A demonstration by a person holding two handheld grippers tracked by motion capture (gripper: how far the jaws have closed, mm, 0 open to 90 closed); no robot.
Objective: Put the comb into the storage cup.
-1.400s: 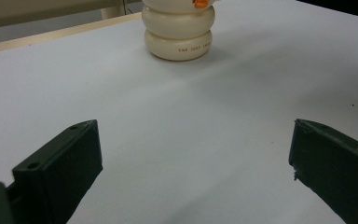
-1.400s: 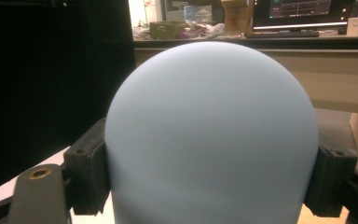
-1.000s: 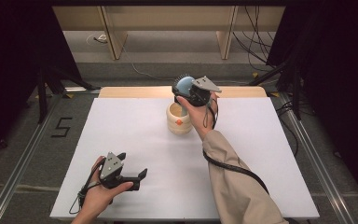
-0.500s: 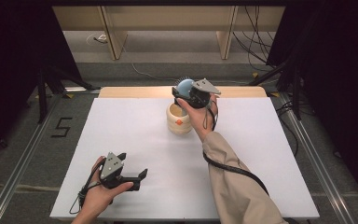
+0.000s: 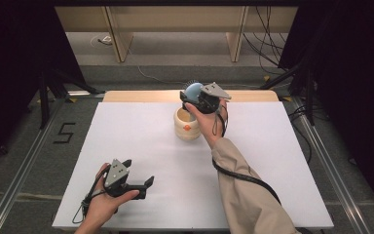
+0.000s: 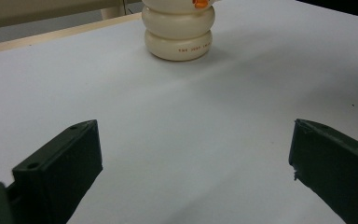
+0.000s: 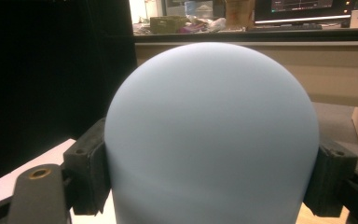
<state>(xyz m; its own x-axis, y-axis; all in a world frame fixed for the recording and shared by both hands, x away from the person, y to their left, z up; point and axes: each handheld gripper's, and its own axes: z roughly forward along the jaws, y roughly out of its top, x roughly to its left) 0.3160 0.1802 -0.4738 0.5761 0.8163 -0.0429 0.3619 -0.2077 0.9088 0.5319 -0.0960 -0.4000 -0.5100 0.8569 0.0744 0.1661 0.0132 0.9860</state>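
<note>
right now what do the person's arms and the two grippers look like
Both grippers are black with two blocky black jaws and a grey three-cornered plate on top: the left gripper near the table's front edge, the right gripper farther back. A black cable trails from the right one over a beige sleeve. The left forearm is bare.

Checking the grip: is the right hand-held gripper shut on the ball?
Shut: both jaws of the right hand-held gripper press the blue ball's sides.

Right hand-held gripper [image 5: 193, 95] raised, jaws clamped on load; left hand-held gripper [image 5: 146, 183] low, jaws wide apart.
</note>
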